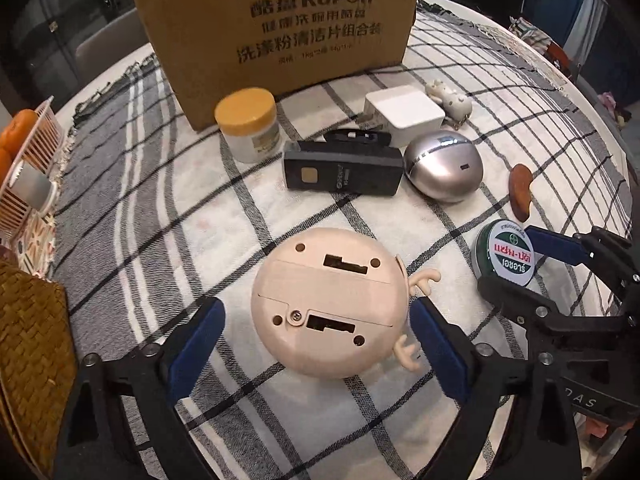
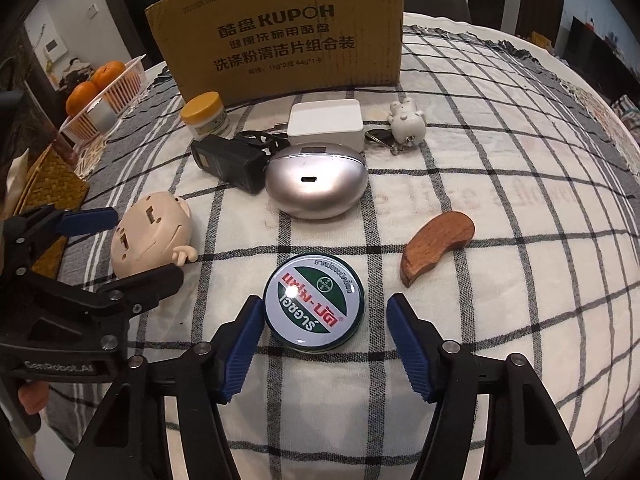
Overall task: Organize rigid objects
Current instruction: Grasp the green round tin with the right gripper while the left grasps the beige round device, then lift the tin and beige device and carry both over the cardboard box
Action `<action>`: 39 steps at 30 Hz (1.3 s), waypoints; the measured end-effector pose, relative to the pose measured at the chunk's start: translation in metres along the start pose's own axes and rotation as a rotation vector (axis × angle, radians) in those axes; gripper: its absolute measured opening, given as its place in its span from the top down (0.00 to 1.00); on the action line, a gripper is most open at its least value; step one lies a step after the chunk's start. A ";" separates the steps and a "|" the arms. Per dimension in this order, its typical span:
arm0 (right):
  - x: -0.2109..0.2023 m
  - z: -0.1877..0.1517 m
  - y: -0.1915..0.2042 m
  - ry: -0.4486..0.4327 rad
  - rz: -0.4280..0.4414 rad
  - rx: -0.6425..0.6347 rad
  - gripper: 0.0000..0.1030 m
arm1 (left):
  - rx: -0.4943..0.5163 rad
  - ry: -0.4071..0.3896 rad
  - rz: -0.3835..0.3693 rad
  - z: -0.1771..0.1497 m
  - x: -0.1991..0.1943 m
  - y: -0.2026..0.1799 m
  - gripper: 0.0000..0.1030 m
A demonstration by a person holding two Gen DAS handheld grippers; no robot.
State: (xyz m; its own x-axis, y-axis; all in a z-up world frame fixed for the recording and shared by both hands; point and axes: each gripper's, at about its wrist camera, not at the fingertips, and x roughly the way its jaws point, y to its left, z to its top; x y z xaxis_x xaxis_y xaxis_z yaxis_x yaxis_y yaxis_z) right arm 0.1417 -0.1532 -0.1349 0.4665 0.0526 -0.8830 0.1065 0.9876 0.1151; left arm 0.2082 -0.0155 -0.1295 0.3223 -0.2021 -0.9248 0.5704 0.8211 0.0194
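Counter (image 2: pixel 500 200) draped in a checked cloth; a carton (image 2: pixel 280 32) is stood at the back, a basket (image 2: pixel 116 88) of oranges off to the left.

Left tongs (image 1: pixel 316 344) are seen released, jaws spread either side of the toy (image 1: pixel 330 304), neither pad touching. The toy is laid base-up, near the front edge, its small hands sticking out on the right side. It is judged light, hollow, hard plastic; the rounded shell may slip, so a grip across the widest part, clear of the thin hands, is advised.

Right tongs (image 2: pixel 324 344) are likewise released, straddling the tin (image 2: pixel 314 307), which is laid flat, label up, just right of the toy. The left pad is close to the rim; contact cannot be told. The tin is judged stiff, light, glossy; a pinch on the side wall, low down, is advised, since the lid dome would skid.

Behind are noted a jar (image 2: pixel 206 116), a black device (image 2: pixel 228 162), a silver case (image 2: pixel 316 186), a charger (image 2: pixel 326 122), a keyring (image 2: pixel 404 122) and a wood piece (image 2: pixel 436 246).
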 end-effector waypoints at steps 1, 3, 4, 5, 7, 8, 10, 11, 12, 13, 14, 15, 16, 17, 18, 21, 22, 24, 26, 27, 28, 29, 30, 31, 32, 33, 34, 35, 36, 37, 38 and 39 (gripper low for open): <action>0.000 0.000 0.001 -0.003 0.001 -0.005 0.41 | 0.001 0.005 -0.001 0.000 0.002 0.000 0.14; 0.000 0.001 0.003 -0.007 0.011 -0.014 0.43 | 0.003 0.017 -0.011 0.000 0.008 -0.002 0.19; 0.000 0.001 0.004 -0.009 0.020 -0.017 0.43 | 0.001 0.013 -0.012 0.000 0.009 -0.002 0.20; 0.000 0.000 0.005 -0.011 0.022 -0.022 0.44 | 0.001 0.005 -0.013 0.000 0.008 -0.003 0.22; 0.000 0.000 0.007 -0.017 0.021 -0.033 0.47 | 0.002 0.000 -0.015 0.001 0.008 -0.004 0.26; 0.000 0.000 0.007 -0.021 0.019 -0.036 0.48 | 0.001 -0.002 -0.010 0.001 0.007 -0.005 0.26; 0.000 0.000 0.005 -0.023 0.027 -0.032 0.48 | -0.010 -0.007 -0.005 0.000 0.007 -0.005 0.26; 0.000 0.000 0.004 -0.025 0.030 -0.030 0.48 | -0.024 -0.012 0.001 -0.001 0.006 -0.006 0.26; 0.000 0.000 0.004 -0.028 0.029 -0.032 0.48 | -0.034 -0.015 0.006 -0.002 0.005 -0.006 0.26; 0.000 0.000 0.003 -0.030 0.030 -0.034 0.48 | -0.046 -0.020 0.012 -0.003 0.003 -0.005 0.26; 0.000 0.000 0.003 -0.032 0.032 -0.037 0.49 | -0.061 -0.029 0.020 -0.005 0.002 -0.005 0.26; 0.000 0.000 0.003 -0.034 0.033 -0.038 0.49 | -0.083 -0.037 0.029 -0.007 -0.001 -0.005 0.26; -0.001 -0.001 0.002 -0.037 0.034 -0.038 0.49 | -0.101 -0.042 0.034 -0.009 -0.002 -0.004 0.26; -0.001 -0.001 0.002 -0.040 0.038 -0.040 0.49 | -0.126 -0.050 0.039 -0.012 -0.005 -0.004 0.26; -0.002 -0.001 0.002 -0.044 0.040 -0.043 0.49 | -0.143 -0.056 0.041 -0.014 -0.007 -0.004 0.26; -0.005 0.000 0.002 -0.062 0.046 -0.054 0.49 | -0.199 -0.083 0.055 -0.020 -0.015 -0.001 0.26; -0.007 0.000 0.002 -0.067 0.049 -0.056 0.49 | -0.211 -0.091 0.068 -0.022 -0.017 -0.001 0.26; -0.009 0.001 0.001 -0.077 0.061 -0.061 0.49 | -0.236 -0.116 0.098 -0.026 -0.024 -0.002 0.26; -0.011 0.003 -0.001 -0.083 0.069 -0.061 0.49 | -0.262 -0.126 0.105 -0.029 -0.028 -0.003 0.26; -0.012 0.004 -0.002 -0.086 0.074 -0.062 0.49 | -0.279 -0.134 0.104 -0.030 -0.031 -0.002 0.26; -0.014 0.005 -0.003 -0.091 0.077 -0.061 0.49 | -0.291 -0.139 0.106 -0.031 -0.034 -0.003 0.26; -0.015 0.005 -0.004 -0.097 0.079 -0.061 0.49 | -0.308 -0.148 0.112 -0.032 -0.037 -0.003 0.26; -0.017 0.006 -0.005 -0.104 0.082 -0.062 0.49 | -0.320 -0.155 0.116 -0.032 -0.040 -0.003 0.26; -0.019 0.008 -0.005 -0.113 0.085 -0.062 0.49 | -0.331 -0.161 0.119 -0.032 -0.042 -0.004 0.26; -0.021 0.009 -0.006 -0.119 0.086 -0.061 0.49 | -0.346 -0.171 0.124 -0.032 -0.046 -0.004 0.26; -0.023 0.010 -0.007 -0.128 0.087 -0.062 0.49 | -0.352 -0.178 0.129 -0.031 -0.048 -0.005 0.26; -0.026 0.011 -0.007 -0.136 0.088 -0.063 0.49 | -0.356 -0.186 0.135 -0.031 -0.051 -0.006 0.26; -0.028 0.013 -0.008 -0.145 0.091 -0.066 0.49 | -0.362 -0.199 0.145 -0.031 -0.056 -0.008 0.26; -0.031 0.014 -0.008 -0.151 0.095 -0.066 0.49 | -0.365 -0.207 0.151 -0.030 -0.059 -0.008 0.26; -0.033 0.016 -0.009 -0.157 0.100 -0.067 0.49 | -0.368 -0.214 0.153 -0.029 -0.062 -0.009 0.26; -0.036 0.018 -0.009 -0.165 0.106 -0.067 0.49 | -0.374 -0.224 0.157 -0.027 -0.066 -0.009 0.26; -0.038 0.019 -0.010 -0.172 0.108 -0.067 0.49 | -0.375 -0.231 0.159 -0.025 -0.069 -0.010 0.26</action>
State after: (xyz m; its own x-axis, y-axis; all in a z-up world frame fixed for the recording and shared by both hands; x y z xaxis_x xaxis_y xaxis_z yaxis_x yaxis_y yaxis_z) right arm 0.1401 -0.1676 -0.0935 0.6153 0.1387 -0.7760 -0.0083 0.9855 0.1696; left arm 0.1619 0.0035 -0.0753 0.5679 -0.1365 -0.8117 0.2012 0.9793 -0.0240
